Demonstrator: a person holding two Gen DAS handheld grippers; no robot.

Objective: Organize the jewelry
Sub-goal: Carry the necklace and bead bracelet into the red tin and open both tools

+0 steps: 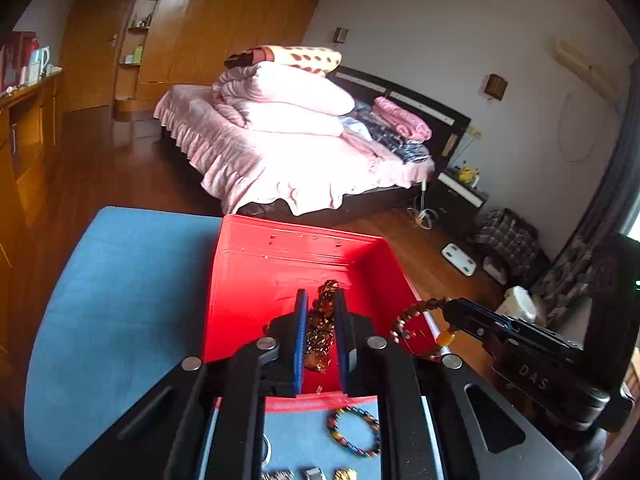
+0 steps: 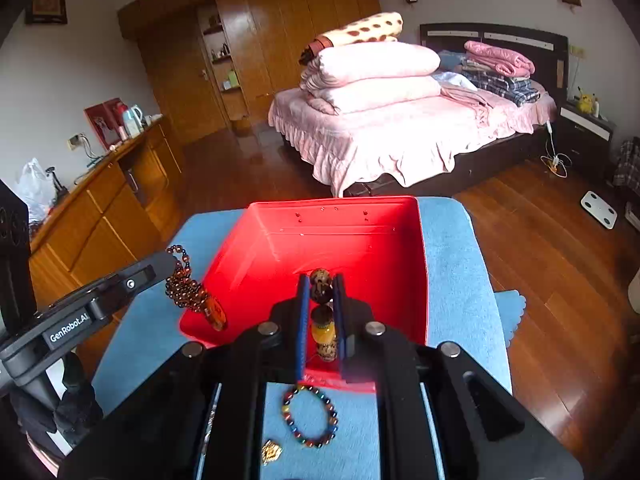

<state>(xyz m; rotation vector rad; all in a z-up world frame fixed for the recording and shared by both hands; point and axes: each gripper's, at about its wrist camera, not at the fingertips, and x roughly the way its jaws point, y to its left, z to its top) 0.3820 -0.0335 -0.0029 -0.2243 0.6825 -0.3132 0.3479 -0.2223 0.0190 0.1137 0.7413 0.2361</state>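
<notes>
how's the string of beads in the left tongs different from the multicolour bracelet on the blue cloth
The amber-brown bead string hangs bunched from the left tongs beside the red box; the multicolour bracelet lies flat on the blue cloth as an open ring. The string carries an orange pendant; the bracelet shows none. Both are beaded jewelry, still outside the box.

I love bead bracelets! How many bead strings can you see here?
3. A dark beaded necklace hangs from the left gripper, a brown bracelet from the right gripper, and a multicoloured bracelet lies on the blue mat. More may be hidden.
</notes>
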